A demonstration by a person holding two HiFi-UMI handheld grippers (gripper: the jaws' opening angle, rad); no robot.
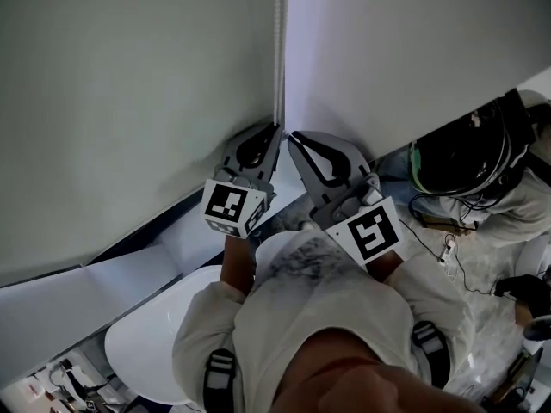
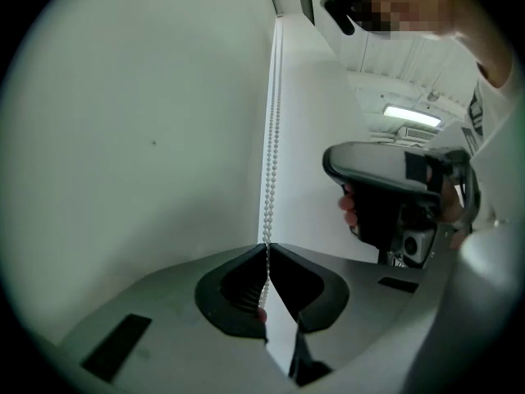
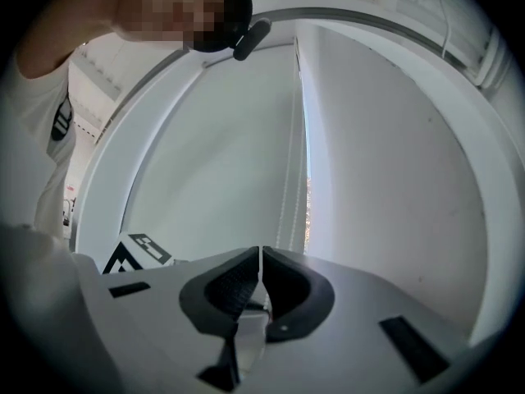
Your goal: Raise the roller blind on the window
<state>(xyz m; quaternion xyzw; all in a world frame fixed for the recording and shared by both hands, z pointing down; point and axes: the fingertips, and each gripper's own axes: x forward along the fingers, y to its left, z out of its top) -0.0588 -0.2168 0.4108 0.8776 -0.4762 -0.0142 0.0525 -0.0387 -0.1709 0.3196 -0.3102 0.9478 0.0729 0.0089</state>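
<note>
A white bead chain (image 1: 280, 50) hangs between two pale roller blind panels (image 1: 129, 101). My left gripper (image 1: 274, 130) is level at the chain's lower end, and in the left gripper view its jaws (image 2: 267, 247) are shut on the bead chain (image 2: 271, 138), which runs straight up from the pads. My right gripper (image 1: 294, 137) is just to the right of it, beside the chain. In the right gripper view its jaws (image 3: 260, 254) are shut with nothing seen between them. The chain (image 3: 288, 191) hangs a little beyond its tips.
Below the blinds runs a white sill (image 1: 86, 286). A white rounded seat or tabletop (image 1: 151, 338) is under my arms. To the right are a dark helmet-like object (image 1: 465, 157) and loose cables (image 1: 452, 256) on the floor.
</note>
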